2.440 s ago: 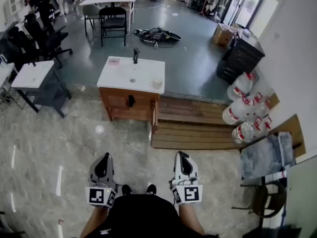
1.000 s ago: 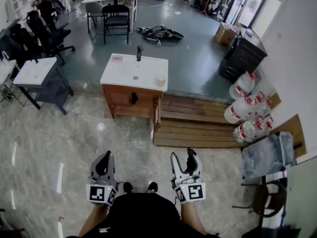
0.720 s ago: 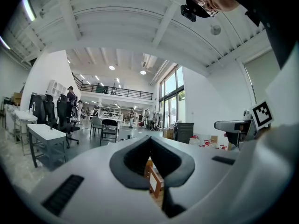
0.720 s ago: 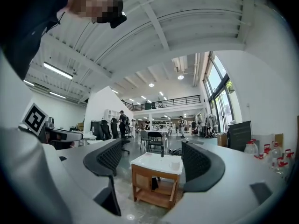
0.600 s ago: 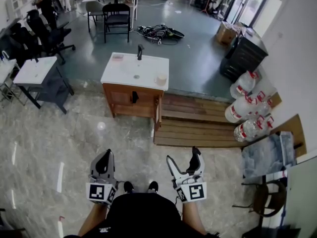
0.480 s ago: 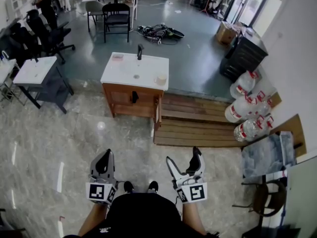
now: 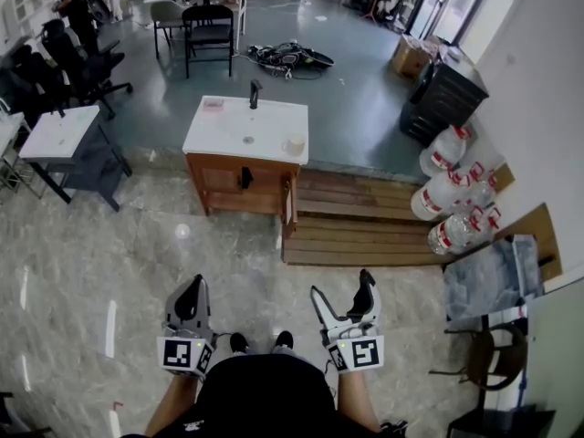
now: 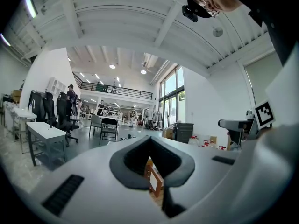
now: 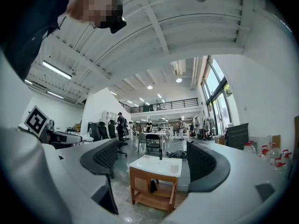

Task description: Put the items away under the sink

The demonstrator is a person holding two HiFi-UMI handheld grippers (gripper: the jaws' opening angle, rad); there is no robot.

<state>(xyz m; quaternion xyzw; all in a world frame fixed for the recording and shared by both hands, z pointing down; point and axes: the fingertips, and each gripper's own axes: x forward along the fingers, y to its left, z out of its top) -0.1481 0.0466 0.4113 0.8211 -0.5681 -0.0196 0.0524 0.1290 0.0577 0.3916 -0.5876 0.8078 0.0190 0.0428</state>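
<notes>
Both the left tongs [image 7: 190, 290] and right tongs [image 7: 342, 286] are pointing level toward the sink cabinet [image 7: 239, 190].
Left tongs are sitting closed and empty; right tongs have just been opening wide, nothing between them. Well ahead, the wooden cabinet is carrying a white worktop [image 7: 228, 135] with a black faucet [image 7: 254, 92] and a pale cup [image 7: 293, 144], its door [image 7: 288, 210] hanging open. Marble floor [image 7: 109, 245] is lying between; a wooden platform [image 7: 365, 231] and water jugs [image 7: 447, 194] are sitting alongside.
</notes>
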